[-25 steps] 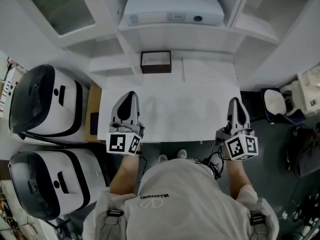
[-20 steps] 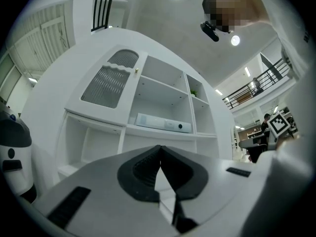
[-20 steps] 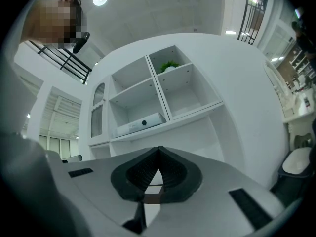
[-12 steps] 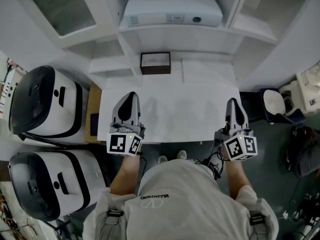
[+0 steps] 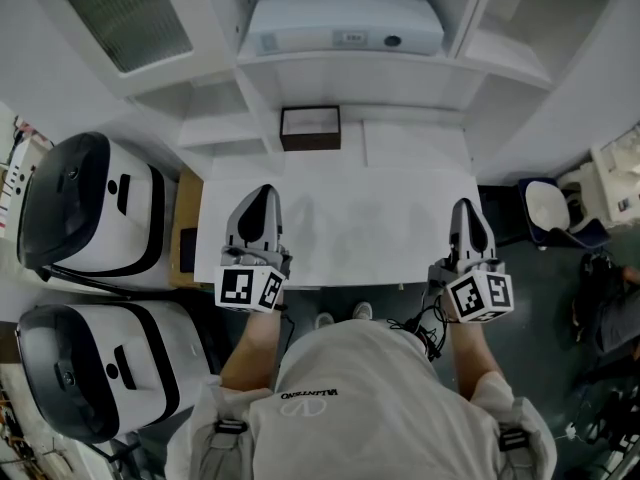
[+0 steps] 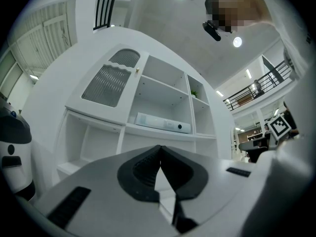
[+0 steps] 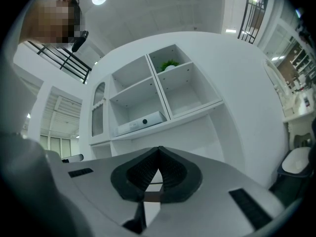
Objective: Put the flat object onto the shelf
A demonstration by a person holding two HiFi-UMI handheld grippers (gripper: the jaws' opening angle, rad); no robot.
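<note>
A flat white device (image 5: 340,23) with a dark round button lies on a middle shelf of the white shelf unit (image 5: 420,73); it also shows in the left gripper view (image 6: 163,124) and the right gripper view (image 7: 140,123). A flat dark-framed box (image 5: 310,126) stands at the back of the white table (image 5: 370,218). My left gripper (image 5: 262,192) hovers over the table's left part, shut and holding nothing (image 6: 160,148). My right gripper (image 5: 467,208) is at the table's right edge, also shut and holding nothing (image 7: 159,149). Both point toward the shelves.
Two large white-and-black appliances (image 5: 90,203) (image 5: 90,363) stand left of the table. A dark bin with a white inside (image 5: 550,208) sits on the floor at the right. A louvred cabinet door (image 5: 125,13) is at the upper left. A small plant (image 7: 170,63) sits in a top compartment.
The right gripper has crept very slightly to the left. The left gripper and the objects have stayed where they were.
</note>
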